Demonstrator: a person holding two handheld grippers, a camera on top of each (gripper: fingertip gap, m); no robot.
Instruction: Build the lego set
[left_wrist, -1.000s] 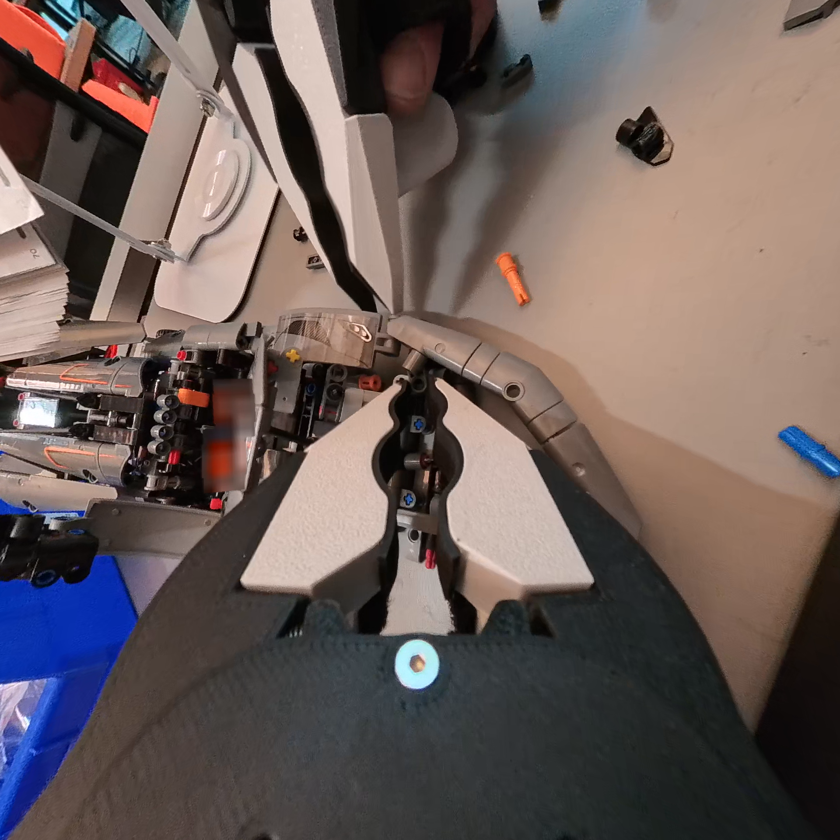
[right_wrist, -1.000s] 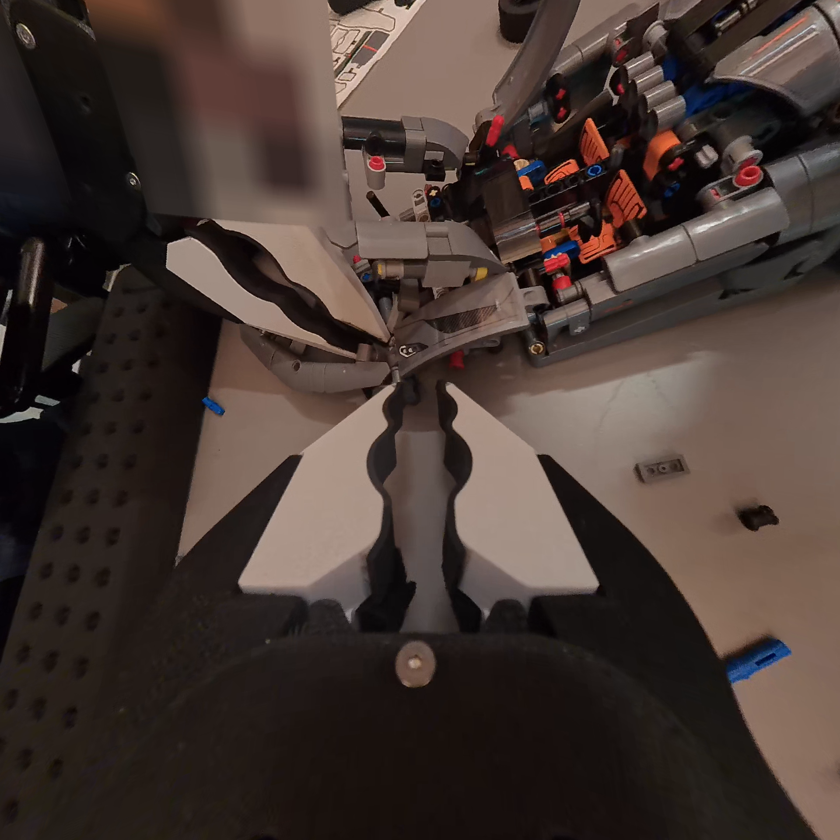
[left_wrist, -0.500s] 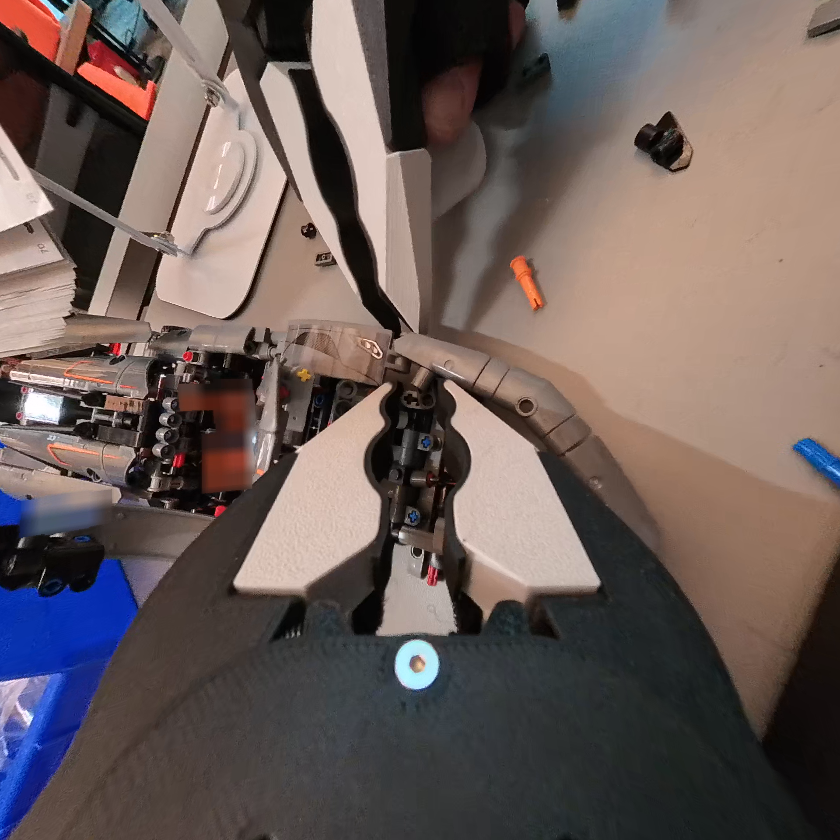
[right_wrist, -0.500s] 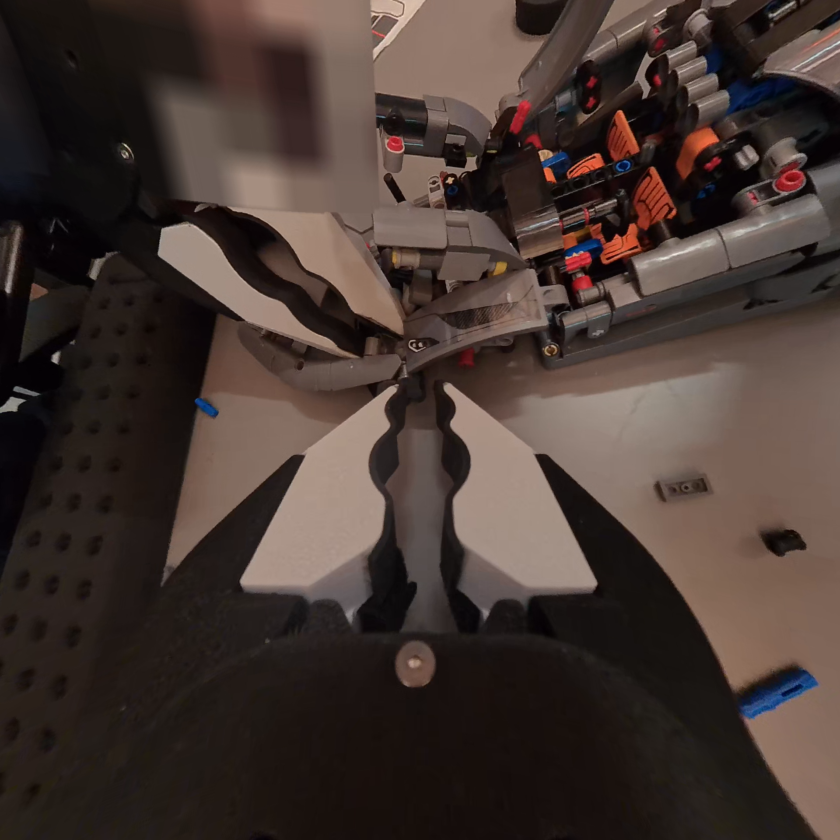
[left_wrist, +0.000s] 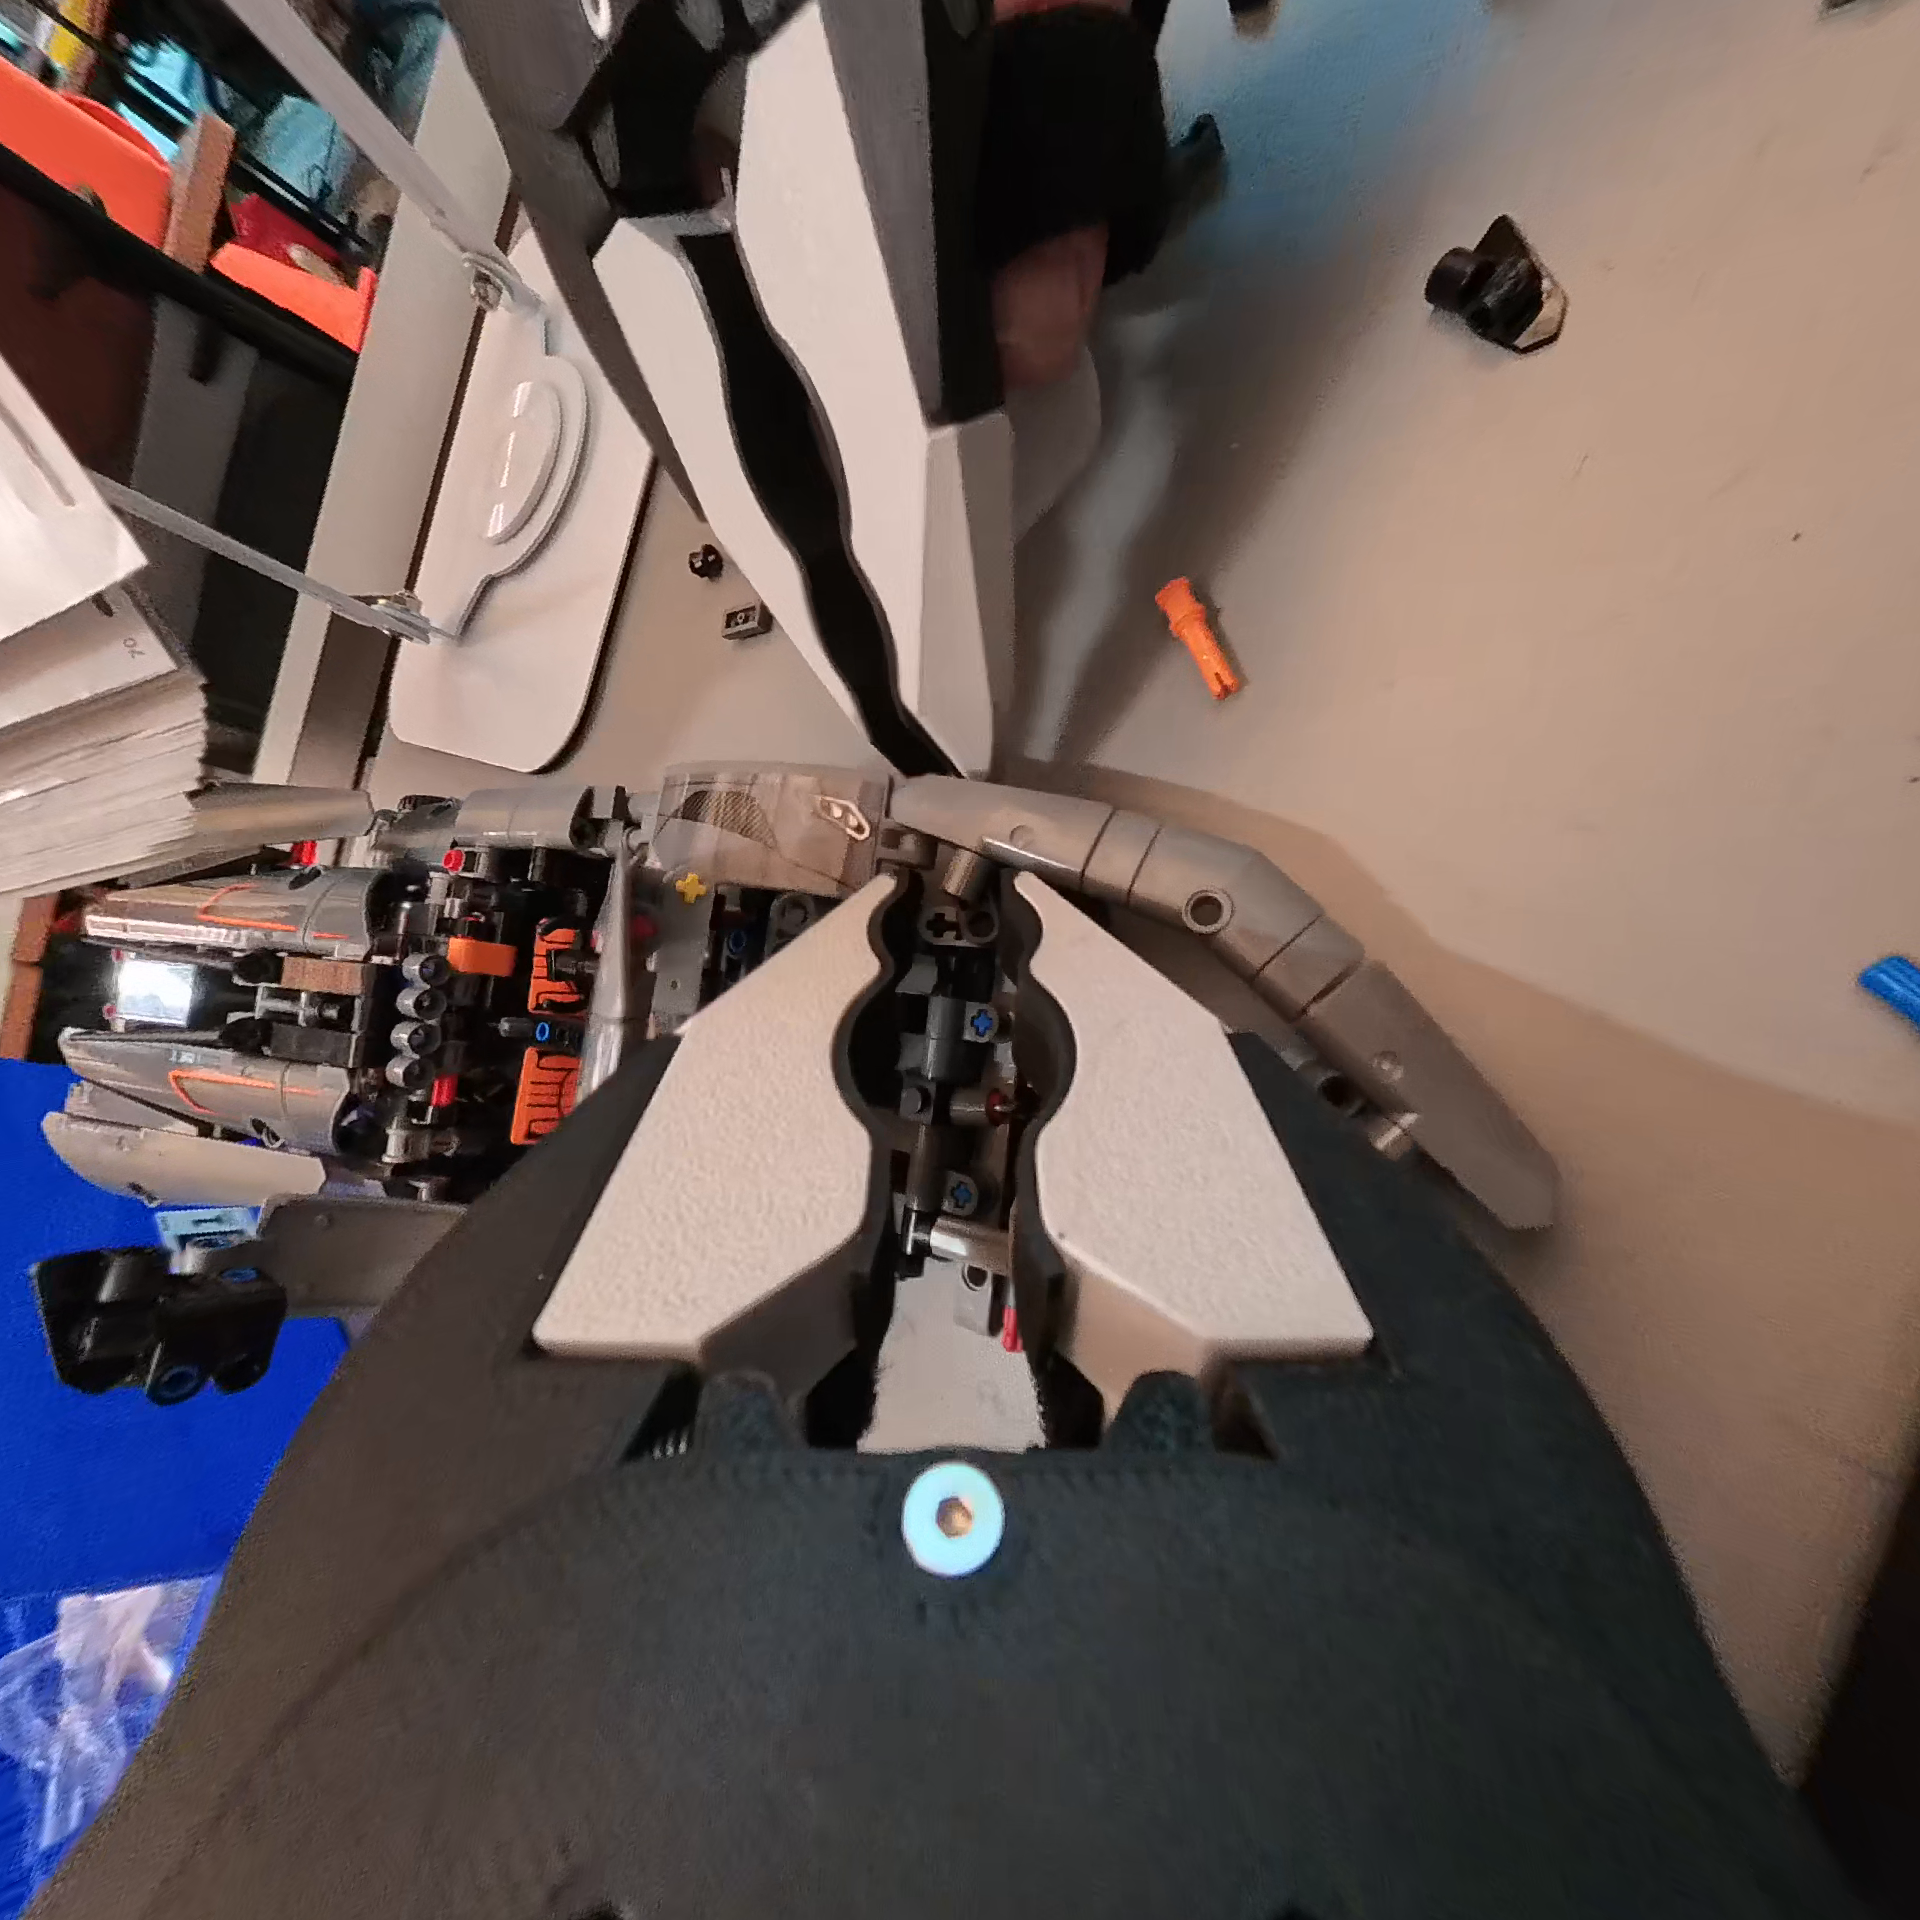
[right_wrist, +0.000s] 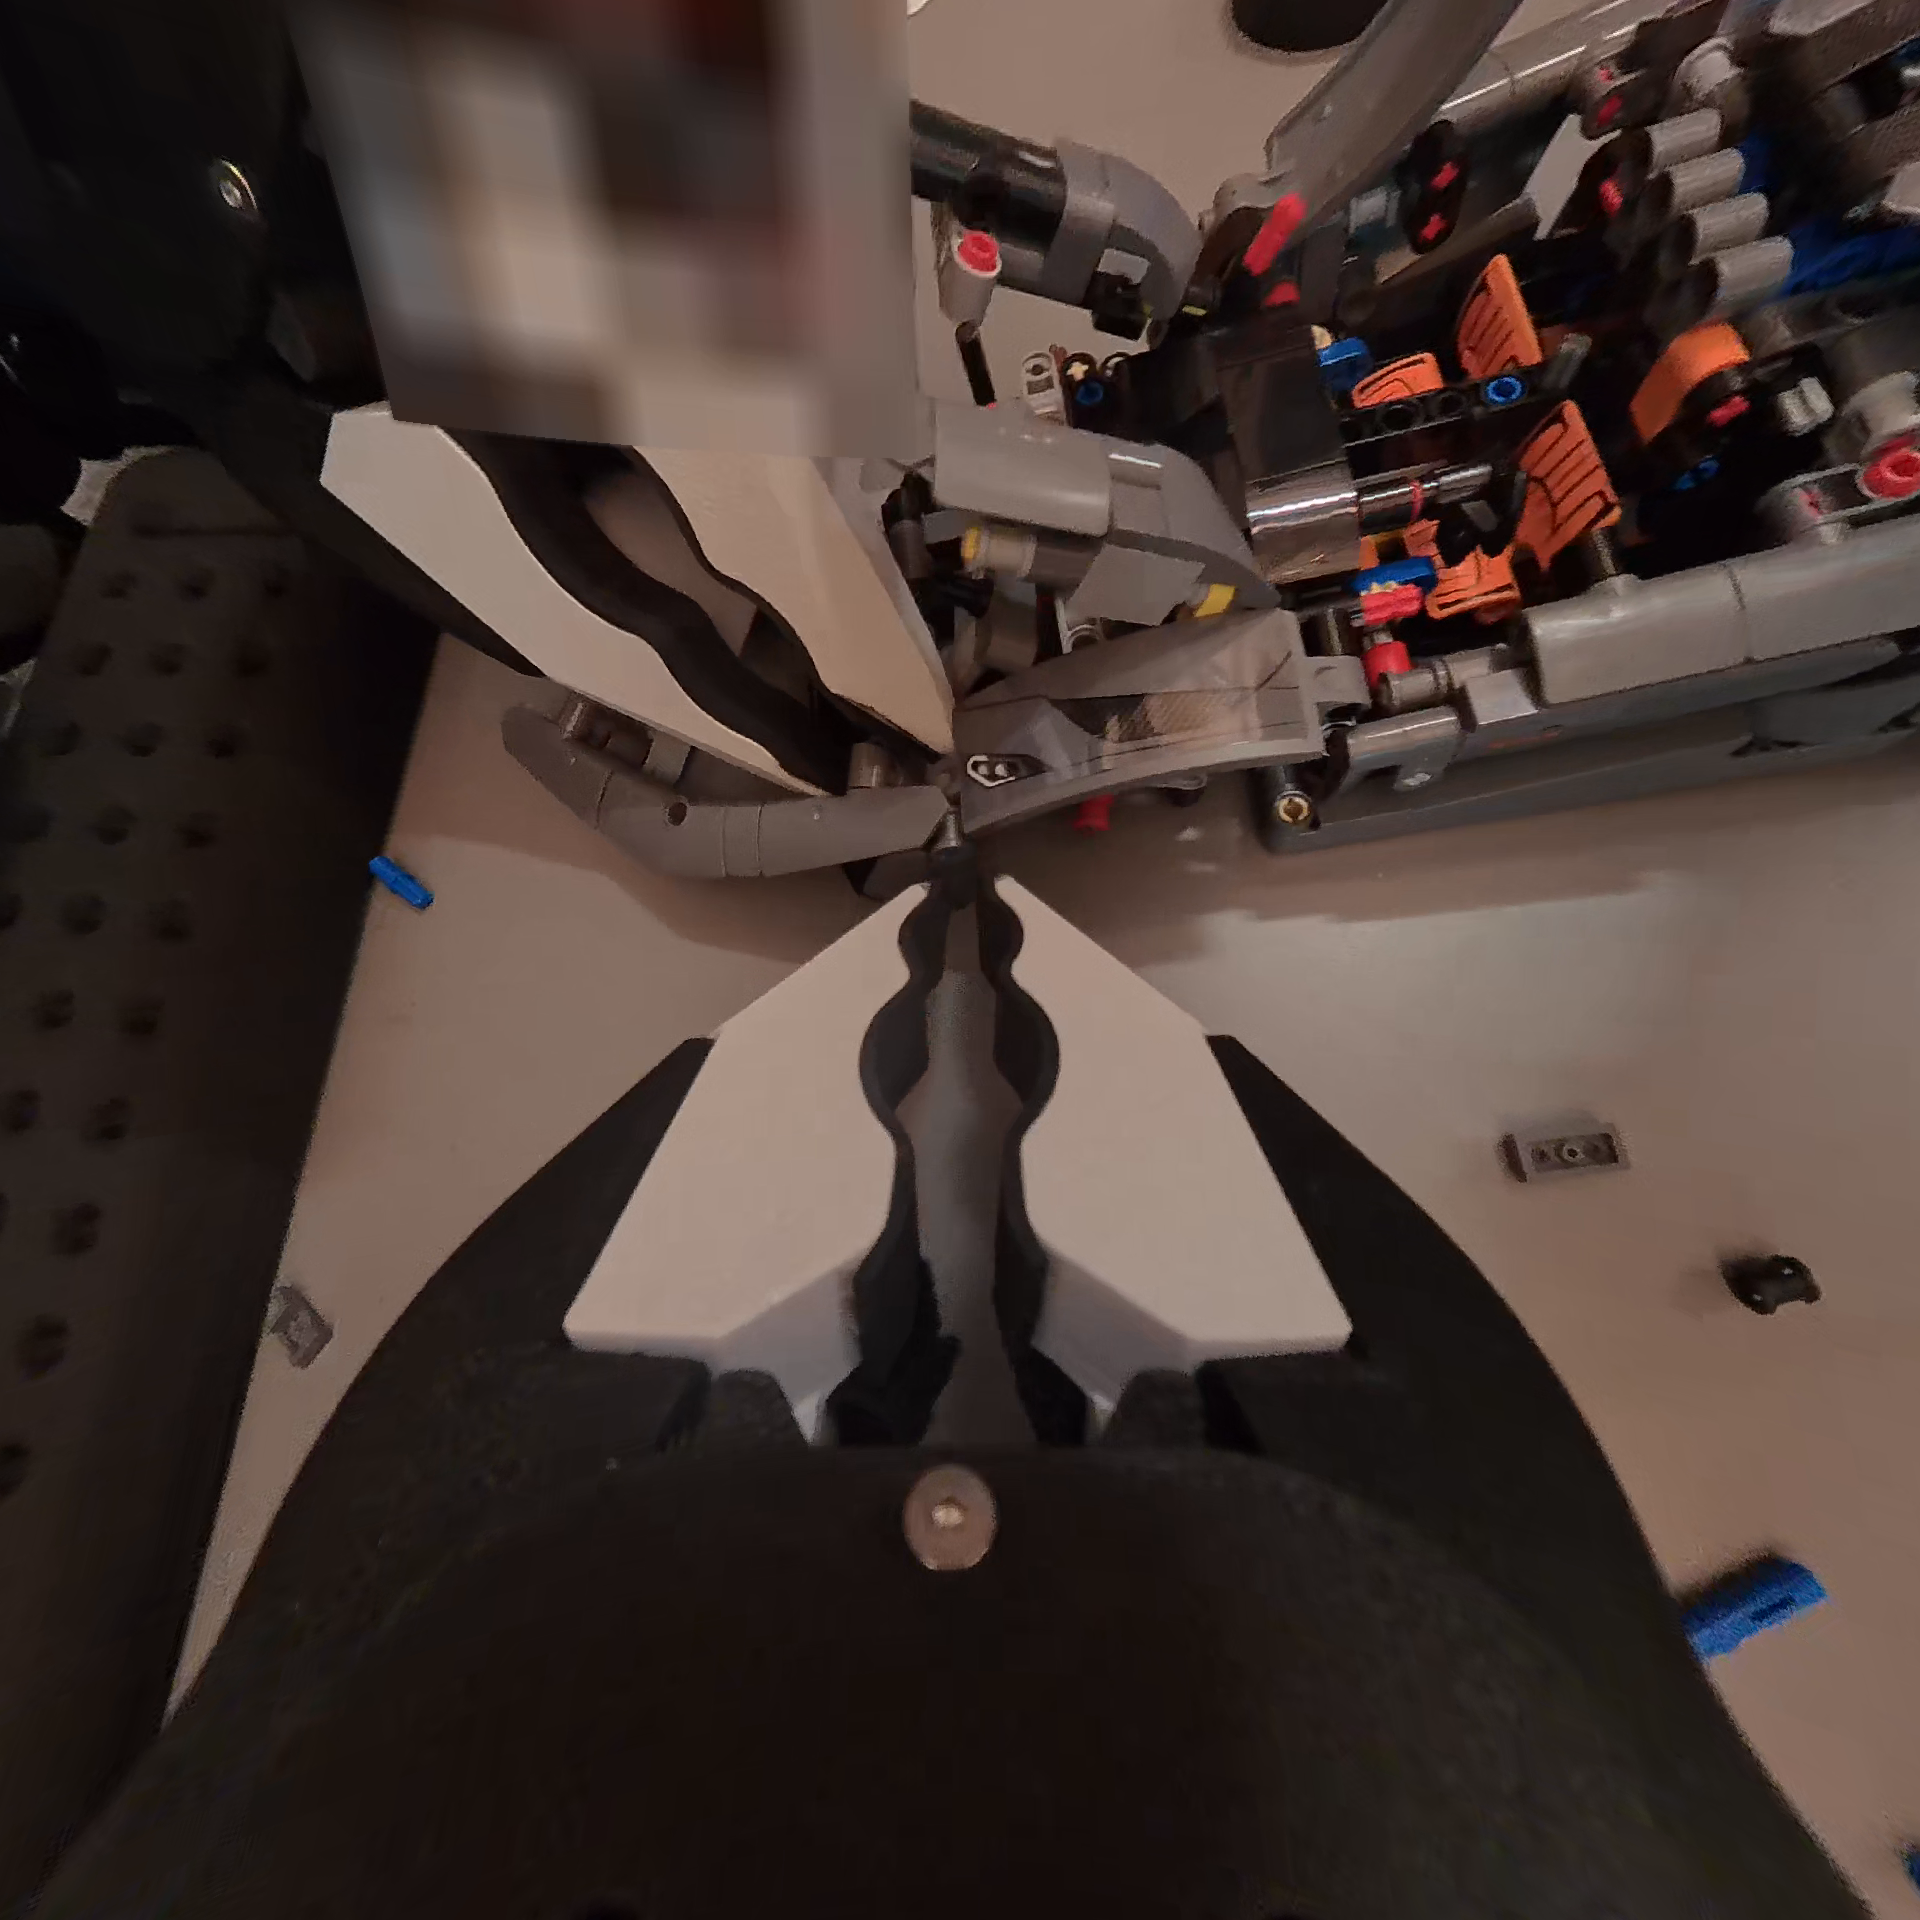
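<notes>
Grey curved Technic panels (left_wrist: 1132, 862) on the car model's nose at frame centre are being braced by the left gripper (left_wrist: 951, 914), clamped around its inner frame, while the right gripper (right_wrist: 956, 883) is pinching a dark pin at the seam, likely needing a straight push home.

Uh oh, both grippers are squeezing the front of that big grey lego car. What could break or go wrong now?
1. The right gripper pinches a tiny dark pin at the seam by the curved grey bumper. It could slip out and fall.
2. The left gripper is clamped on the lego car; a hard push might pop the bumper off.
3. Loose bits like the orange pin and blue piece could get knocked away.
</notes>
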